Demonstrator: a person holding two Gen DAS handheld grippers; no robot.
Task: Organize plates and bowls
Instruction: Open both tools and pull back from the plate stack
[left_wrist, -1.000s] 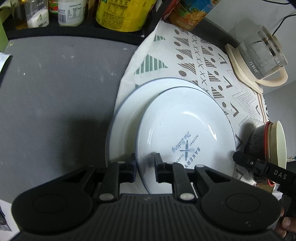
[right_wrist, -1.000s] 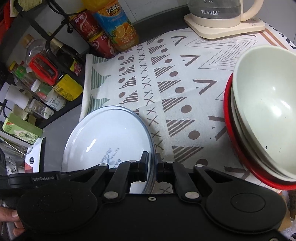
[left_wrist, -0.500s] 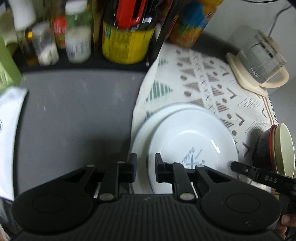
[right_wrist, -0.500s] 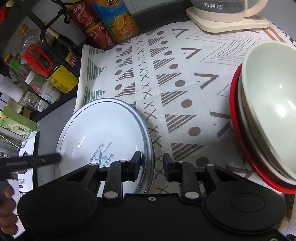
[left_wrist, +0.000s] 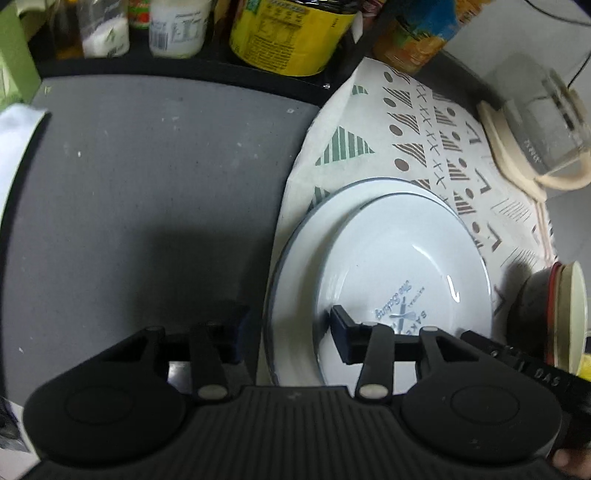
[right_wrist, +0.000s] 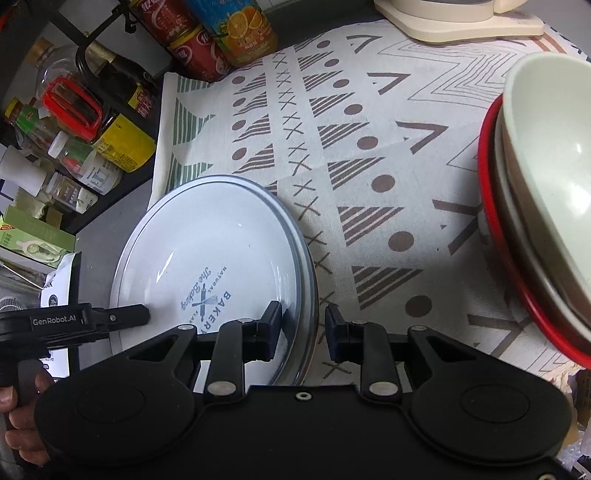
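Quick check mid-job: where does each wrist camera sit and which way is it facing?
Left wrist: on the left tongs, facing down at the stacked white blue-rimmed plates from the grey counter side; jaws opening astride their rim.
Right wrist: on the right tongs, facing down from the patterned cloth side, open astride the opposite rim; a hand shows lower left.
Both share plates and cloth.

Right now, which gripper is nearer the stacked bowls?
Right. The right gripper straddles the plates' rim on the side facing the stacked bowls; the left gripper, its jaws opening, sits at the far rim.
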